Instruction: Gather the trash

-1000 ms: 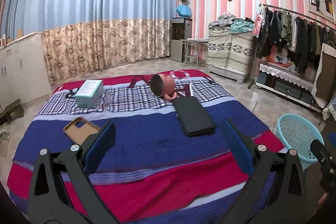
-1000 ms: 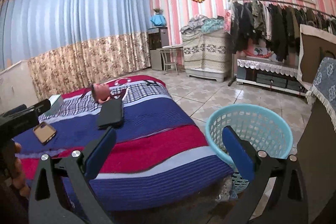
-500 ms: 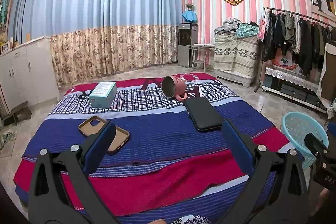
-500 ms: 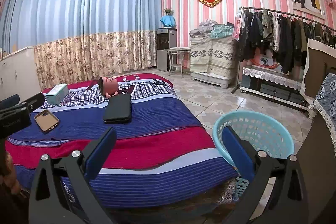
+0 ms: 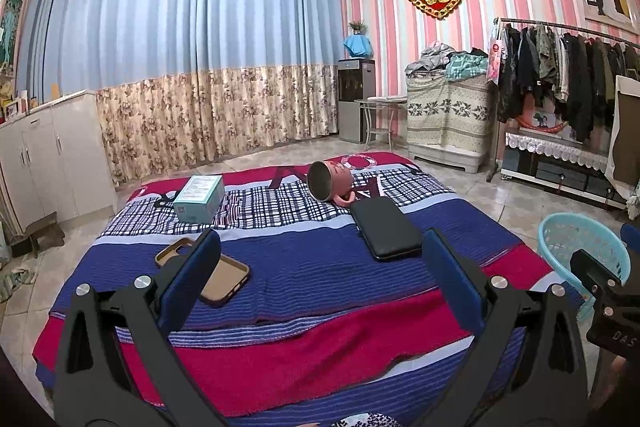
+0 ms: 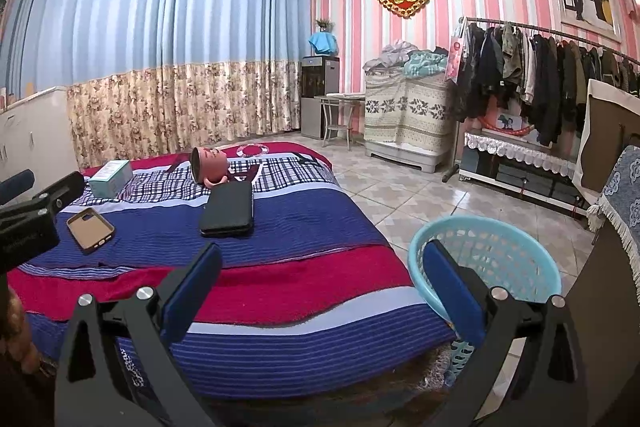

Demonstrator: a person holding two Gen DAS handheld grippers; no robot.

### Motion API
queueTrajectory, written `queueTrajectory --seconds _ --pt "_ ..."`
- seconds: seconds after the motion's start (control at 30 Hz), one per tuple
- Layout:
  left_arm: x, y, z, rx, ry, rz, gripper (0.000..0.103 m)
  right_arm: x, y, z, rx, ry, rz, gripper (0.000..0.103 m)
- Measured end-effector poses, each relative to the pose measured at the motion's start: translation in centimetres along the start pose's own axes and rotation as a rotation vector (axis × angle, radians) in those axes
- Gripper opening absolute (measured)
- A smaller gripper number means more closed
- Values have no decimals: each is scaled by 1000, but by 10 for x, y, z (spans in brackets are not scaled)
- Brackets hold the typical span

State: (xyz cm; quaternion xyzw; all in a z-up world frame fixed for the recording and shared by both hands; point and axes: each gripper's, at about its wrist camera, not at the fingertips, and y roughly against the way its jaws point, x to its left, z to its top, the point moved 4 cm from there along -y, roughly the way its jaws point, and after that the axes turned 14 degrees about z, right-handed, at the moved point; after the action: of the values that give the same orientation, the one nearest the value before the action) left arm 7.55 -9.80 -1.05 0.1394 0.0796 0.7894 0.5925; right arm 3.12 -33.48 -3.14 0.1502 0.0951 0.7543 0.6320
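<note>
Both grippers have drawn back and risen since the earlier frames, so more of the room and the bed show ahead of them. Beyond both sets of jaws lies the bed with its blue, red and plaid striped blanket [image 5: 320, 267]. Just past the right jaws, on the tiled floor at the bed's corner, stands the round light-blue plastic mesh basket [image 6: 484, 263], seemingly the trash bin.

On the blanket, ahead of the left jaws, sit a flat black rectangular case [image 5: 386, 229], a teal and white cardboard box [image 5: 199, 198] farther back, a pink ceramic mug [image 5: 330, 181] tipped on its side, and a tan phone case [image 5: 208, 269] lying open side up, partly behind the left finger.

The left gripper [image 5: 320, 271] and the right gripper [image 6: 320, 283] both stand wide apart, holding nothing.

This looks like the opening step: choosing a piece. The cardboard box seems the likeliest trash, so the left gripper would need to reach forward over the blanket, straddle it and close.
</note>
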Motion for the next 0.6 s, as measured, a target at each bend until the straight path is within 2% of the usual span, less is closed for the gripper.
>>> queueTrajectory --seconds 0.6 --pt "1 0 0 -2 1 -1 98 1 0 2 -2 -6 -3 98"
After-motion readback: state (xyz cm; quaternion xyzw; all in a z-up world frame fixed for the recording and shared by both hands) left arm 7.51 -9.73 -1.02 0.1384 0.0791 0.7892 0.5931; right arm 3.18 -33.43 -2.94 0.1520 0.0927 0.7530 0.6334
